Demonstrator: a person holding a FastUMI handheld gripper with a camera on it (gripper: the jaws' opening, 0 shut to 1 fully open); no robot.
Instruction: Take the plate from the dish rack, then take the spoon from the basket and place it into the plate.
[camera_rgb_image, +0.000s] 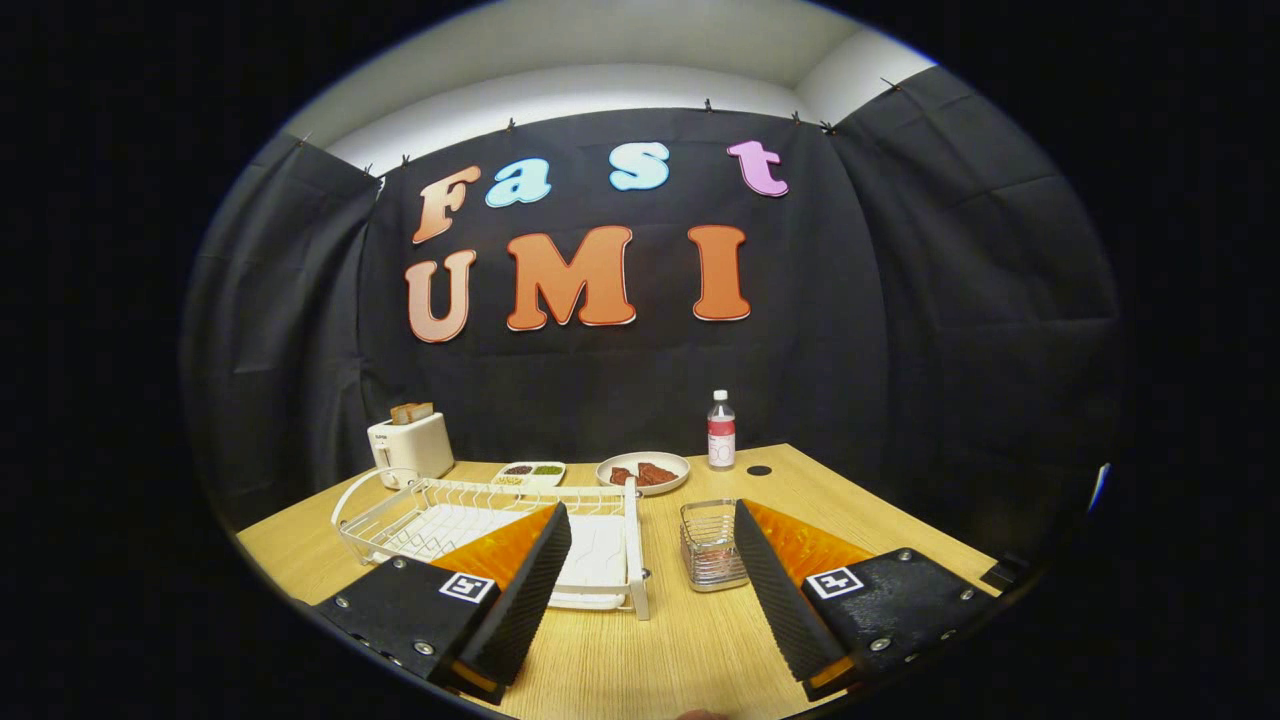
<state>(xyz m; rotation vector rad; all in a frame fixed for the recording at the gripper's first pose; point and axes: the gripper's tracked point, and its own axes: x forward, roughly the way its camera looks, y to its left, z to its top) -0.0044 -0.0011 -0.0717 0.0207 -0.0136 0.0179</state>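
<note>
My gripper hangs wide open, holding nothing. I can't make out a plate in the dish rack just ahead, nor a spoon in the basket. Plate likely rigid, slick, breakable — I'd pinch its rim.

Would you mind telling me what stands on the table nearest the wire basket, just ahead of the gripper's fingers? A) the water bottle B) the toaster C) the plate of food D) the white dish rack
D: the white dish rack stands right beside the wire basket, both just ahead of the open gripper.
</note>
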